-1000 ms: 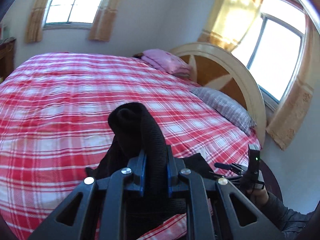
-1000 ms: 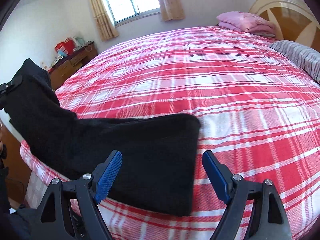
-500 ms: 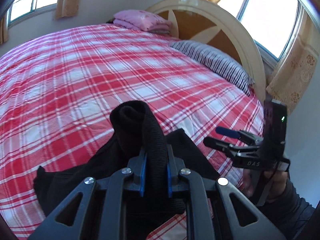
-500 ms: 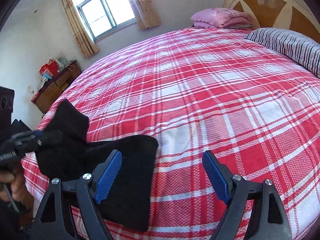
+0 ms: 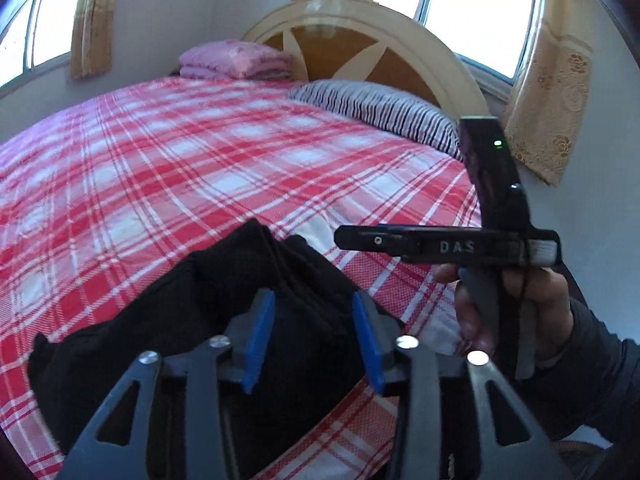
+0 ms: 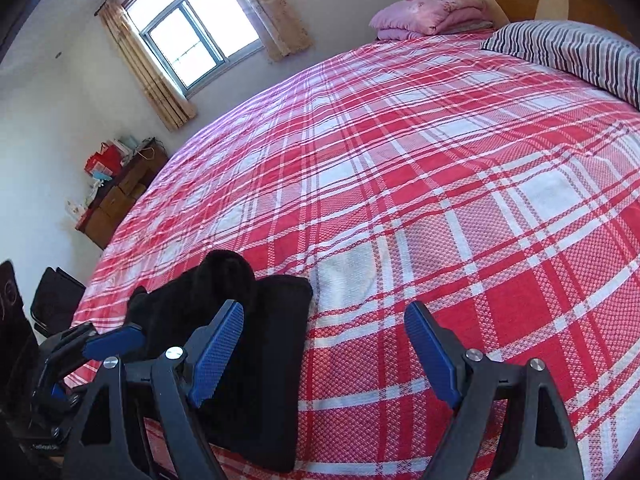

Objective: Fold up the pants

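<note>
Your left tongs (image 5: 314, 336) have their blue pads parted now, with a ridge of the black pants (image 5: 224, 320) rising in the gap between them; the pads look just clear of the cloth, so nothing is pinched. Your right tongs (image 6: 324, 354) are spread wide, nothing between the 2 blue pads (image 6: 218, 350), hovering over the checked spread just to the right of the garment.

From the right wrist view, the pants (image 6: 256, 364) sit bunched and doubled over at the near corner of the bed (image 6: 400, 184), a rounded hump of fabric standing up at the far side of the pile and a flatter slab lying toward you. The left tongs show at the left edge of that view, 1 blue pad right beside the cloth.

From the left wrist view, your right hand (image 5: 516, 308) grips its black handle off to the right of the pile, a green light glowing on the upright unit above.

Farther out, a striped pillow (image 5: 380, 116) lies against the curved headboard (image 5: 380, 36), with a folded pink blanket (image 5: 236, 60) beside it. A wooden cabinet (image 6: 120, 200) with red boxes on top stands under the curtained window (image 6: 196, 40).
</note>
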### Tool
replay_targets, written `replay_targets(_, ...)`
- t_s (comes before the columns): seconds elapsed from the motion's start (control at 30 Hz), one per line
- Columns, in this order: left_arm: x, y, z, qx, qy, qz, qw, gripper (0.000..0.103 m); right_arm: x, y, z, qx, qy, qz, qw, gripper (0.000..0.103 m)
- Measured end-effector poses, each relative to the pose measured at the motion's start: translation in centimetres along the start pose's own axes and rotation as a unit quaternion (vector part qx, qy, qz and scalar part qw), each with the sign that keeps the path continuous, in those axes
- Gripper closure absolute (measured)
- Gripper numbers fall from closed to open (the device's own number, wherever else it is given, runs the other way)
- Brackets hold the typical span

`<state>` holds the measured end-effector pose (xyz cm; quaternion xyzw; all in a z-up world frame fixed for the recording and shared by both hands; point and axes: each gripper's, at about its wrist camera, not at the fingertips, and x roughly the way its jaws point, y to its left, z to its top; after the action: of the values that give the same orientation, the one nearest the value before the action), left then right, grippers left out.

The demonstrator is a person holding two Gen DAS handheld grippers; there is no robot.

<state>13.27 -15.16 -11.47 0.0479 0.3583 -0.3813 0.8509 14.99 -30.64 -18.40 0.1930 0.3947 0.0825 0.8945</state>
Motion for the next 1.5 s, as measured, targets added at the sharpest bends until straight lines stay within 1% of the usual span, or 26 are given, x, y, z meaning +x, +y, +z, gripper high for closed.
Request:
replay_targets(0.03, -0.6, 0.2, -0.3, 0.002, -0.011, 0.016, 0.9998, 0.038, 0.0, 0.1, 0.0, 0.001, 0.001, 0.003, 1.0, 0.019)
replay_targets(0.07, -1.6, 0.8, -0.8, 0.002, -0.024, 0.042, 0.9988, 0.033, -0.1, 0.4, -0.1, 0.0, 0.002, 0.008, 1.0, 0.019)
replay_targets(0.13, -2.5, 2.3, -1.8, -0.012, -0.032, 0.079, 0.9963, 0.033, -0.2, 1.2, -0.3, -0.005, 0.005, 0.02, 1.0, 0.019)
replay_targets(0.2, -3.3, 4.3, -2.9, -0.029, -0.04, 0.127, 0.9906, 0.033, -0.1, 2.5, -0.7, -0.023, 0.012, 0.033, 0.999, 0.019)
replay_targets(0.3, -3.9, 7.3, -4.6, -0.056, -0.037, 0.209, 0.9757, 0.033, -0.3, 4.8, -1.4, -0.056, 0.015, 0.046, 0.997, 0.019)
replay_targets(0.33, -4.0, 8.3, -5.2, -0.072, -0.035, 0.218, 0.9726, 0.033, -0.5, 5.9, -1.7, -0.076, 0.013, 0.047, 0.996, 0.019)
replay_targets(0.4, -4.2, 10.3, -6.2, -0.114, -0.033, 0.218, 0.9687, 0.033, -0.6, 7.6, -2.2, -0.114, 0.006, 0.039, 0.993, 0.019)
replay_targets(0.47, -4.1, 11.3, -6.9, -0.136, -0.032, 0.217, 0.9662, 0.033, -0.7, 9.2, -2.7, -0.147, -0.004, 0.025, 0.989, 0.019)
replay_targets(0.57, -3.4, 11.3, -7.1, -0.14, -0.027, 0.219, 0.9652, 0.033, 0.5, 10.2, -3.2, -0.175, 0.009, 0.002, 0.985, 0.019)
replay_targets(0.63, -3.2, 11.2, -7.0, -0.134, -0.026, 0.217, 0.9667, 0.031, 1.6, 9.9, -3.6, -0.181, 0.029, -0.009, 0.983, 0.02)
replay_targets(0.67, -3.1, 11.0, -7.0, -0.13, -0.027, 0.218, 0.9669, 0.028, 1.9, 9.7, -3.9, -0.185, 0.042, -0.011, 0.982, 0.032)
replay_targets(0.7, -3.0, 10.9, -7.0, -0.127, -0.027, 0.221, 0.9666, 0.026, 2.1, 9.5, -4.1, -0.191, 0.05, -0.013, 0.98, 0.062)
replay_targets(0.73, -3.1, 10.8, -7.0, -0.125, -0.028, 0.225, 0.966, 0.022, 2.2, 9.4, -4.3, -0.196, 0.056, -0.012, 0.979, 0.072)
replay_targets(0.8, -3.4, 10.9, -7.1, -0.124, -0.033, 0.228, 0.9651, 0.013, 1.9, 9.2, -4.5, -0.197, 0.057, -0.004, 0.979, 0.08)
replay_targets(0.87, -3.7, 11.0, -7.2, -0.125, -0.041, 0.233, 0.9634, 0.007, 1.1, 8.8, -4.5, -0.194, 0.049, -0.003, 0.98, 0.081)
replay_targets(1.0, -4.1, 11.4, -7.3, -0.133, -0.049, 0.239, 0.9607, 0.005, -0.4, 7.7, -4.5, -0.177, 0.037, -0.001, 0.984, 0.082)
replay_targets(1.07, -3.9, 11.6, -7.4, -0.135, -0.049, 0.244, 0.959, 0.001, 0.0, 6.7, -4.7, -0.164, 0.055, -0.005, 0.985, 0.081)
replay_targets(1.13, -3.2, 11.7, -7.7, -0.131, -0.039, 0.252, 0.9581, 0.001, 0.7, 5.4, -4.8, -0.14, 0.067, -0.001, 0.988, 0.081)
replay_targets(1.23, -2.0, 12.2, -8.4, -0.133, -0.018, 0.26, 0.9562, 0.001, 0.8, 4.1, -4.3, -0.105, 0.082, 0.029, 0.991, 0.08)
replay_targets(1.27, -2.0, 12.3, -8.6, -0.136, -0.019, 0.259, 0.9562, 0.001, 0.6, 4.1, -4.2, -0.104, 0.082, 0.032, 0.991, 0.073)
replay_targets(1.3, -2.2, 12.4, -8.6, -0.139, -0.022, 0.258, 0.9557, 0.001, 0.2, 4.3, -4.0, -0.106, 0.074, 0.022, 0.991, 0.064)
replay_targets(1.33, -2.4, 12.5, -8.6, -0.142, -0.026, 0.26, 0.9547, 0.001, -0.5, 4.6, -3.7, -0.115, 0.058, -0.001, 0.992, 0.058)
replay_targets(1.37, -2.7, 12.4, -8.4, -0.143, -0.033, 0.263, 0.9535, 0.001, -1.0, 5.0, -3.5, -0.124, 0.038, -0.025, 0.991, 0.047)
replay_targets(1.4, -3.1, 12.3, -8.2, -0.142, -0.043, 0.266, 0.9524, 0.001, -2.0, 5.6, -3.1, -0.134, 0.01, -0.044, 0.99, 0.046)
replay_targets(1.43, -3.3, 12.1, -8.0, -0.142, -0.05, 0.268, 0.9518, 0.001, -2.6, 6.0, -2.6, -0.136, -0.008, -0.047, 0.99, 0.046)
replay_targets(1.5, -3.5, 11.9, -7.3, -0.142, -0.061, 0.265, 0.9518, 0.001, -3.5, 7.2, -1.6, -0.13, -0.028, -0.015, 0.991, 0.045)
